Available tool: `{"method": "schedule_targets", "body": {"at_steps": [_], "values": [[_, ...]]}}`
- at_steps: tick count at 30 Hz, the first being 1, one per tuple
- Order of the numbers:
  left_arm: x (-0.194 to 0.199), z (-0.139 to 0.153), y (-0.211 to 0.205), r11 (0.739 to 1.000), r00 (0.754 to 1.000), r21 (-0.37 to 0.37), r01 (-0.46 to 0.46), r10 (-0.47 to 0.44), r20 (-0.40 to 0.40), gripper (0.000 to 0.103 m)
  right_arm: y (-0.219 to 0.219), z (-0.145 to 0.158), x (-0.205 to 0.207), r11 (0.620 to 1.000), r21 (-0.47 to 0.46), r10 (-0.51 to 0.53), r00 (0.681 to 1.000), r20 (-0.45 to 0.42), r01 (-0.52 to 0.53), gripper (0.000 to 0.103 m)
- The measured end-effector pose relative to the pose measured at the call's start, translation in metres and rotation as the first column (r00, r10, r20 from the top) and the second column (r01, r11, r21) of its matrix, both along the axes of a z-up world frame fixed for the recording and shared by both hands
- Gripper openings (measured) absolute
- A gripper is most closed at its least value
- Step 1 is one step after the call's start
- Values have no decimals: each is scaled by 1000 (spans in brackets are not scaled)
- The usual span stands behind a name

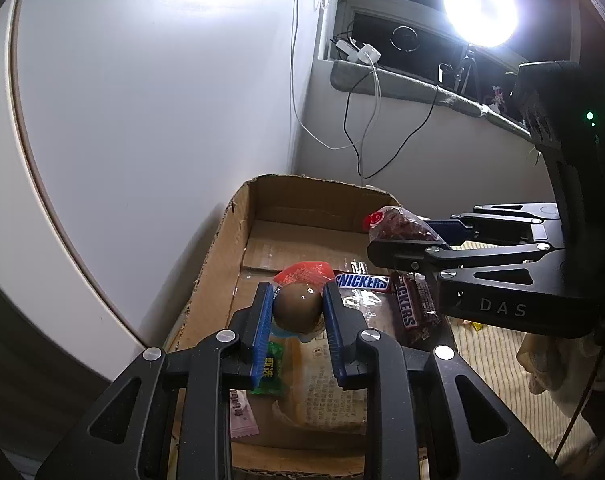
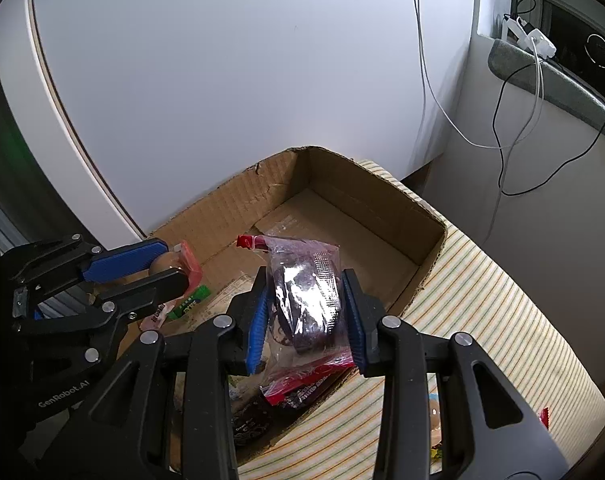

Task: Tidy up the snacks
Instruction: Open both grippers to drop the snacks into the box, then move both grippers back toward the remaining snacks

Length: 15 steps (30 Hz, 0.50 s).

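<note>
Both grippers clamped on snacks above the open brown cardboard box [image 2: 382, 216].
Left gripper [image 1: 297, 312], blue pads, pinches a round brown egg-shaped snack in a clear pack with red top [image 1: 296, 306], over the box's near-left part. Right gripper [image 2: 306, 312] clamps a clear crinkly bag of dark dried fruit with a red seal [image 2: 302, 292] over the box's near-right edge. On the box floor: brown Snickers bars [image 1: 382, 292], a green wrapped candy [image 1: 271, 368], a pink sachet [image 1: 242, 412], a flat pale printed packet [image 1: 326, 384]. Box sits on a yellow-striped cloth [image 2: 482, 320], pushed against a white panel [image 2: 222, 80] behind it. Right of the box, grey wall with dangling black and white cables [image 1: 366, 120], a window ledge [image 1: 402, 84] and a bright round lamp [image 1: 480, 6] above.
</note>
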<state>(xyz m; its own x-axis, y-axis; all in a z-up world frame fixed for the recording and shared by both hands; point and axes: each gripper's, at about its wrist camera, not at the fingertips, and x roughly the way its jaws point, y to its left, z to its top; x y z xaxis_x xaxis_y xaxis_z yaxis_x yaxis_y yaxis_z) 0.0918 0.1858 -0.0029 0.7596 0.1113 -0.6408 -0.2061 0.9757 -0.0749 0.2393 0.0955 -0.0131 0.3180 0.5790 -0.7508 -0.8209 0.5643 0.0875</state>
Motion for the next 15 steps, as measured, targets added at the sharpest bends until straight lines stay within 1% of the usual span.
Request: {"method": "schedule_targets", "body": {"at_steps": [2,4,6,8,9,10,12,15], "values": [[-1,0,0,1000,1000,1,-3,3,2,24,0,2,-1,1000,-6,-12,1000,21,12,38],[-2,1,-1,1000,1000,4,-4,4,3,24,-2,4,-2,1000,0,-18,1000,25,18,45],[-2,0,-1,1000,1000,7,-9,9,0,24,-4,6,-2,1000,11,-23,999,28,23,56],[-2,1,0,1000,1000,5,-17,17,2,25,-5,9,-3,1000,14,-28,999,36,27,58],[-3,1,0,1000,1000,5,-18,18,4,28,-6,10,-3,999,14,-30,999,37,29,58],[-3,2,0,1000,1000,5,-19,19,5,35,-7,11,-3,999,14,-33,999,38,32,58],[-5,3,0,1000,1000,8,-26,26,11,43,-10,12,-4,999,15,-37,998,41,36,68],[-9,6,0,1000,999,6,-30,30,20,43,-18,16,-7,999,20,-50,998,49,49,70]]}}
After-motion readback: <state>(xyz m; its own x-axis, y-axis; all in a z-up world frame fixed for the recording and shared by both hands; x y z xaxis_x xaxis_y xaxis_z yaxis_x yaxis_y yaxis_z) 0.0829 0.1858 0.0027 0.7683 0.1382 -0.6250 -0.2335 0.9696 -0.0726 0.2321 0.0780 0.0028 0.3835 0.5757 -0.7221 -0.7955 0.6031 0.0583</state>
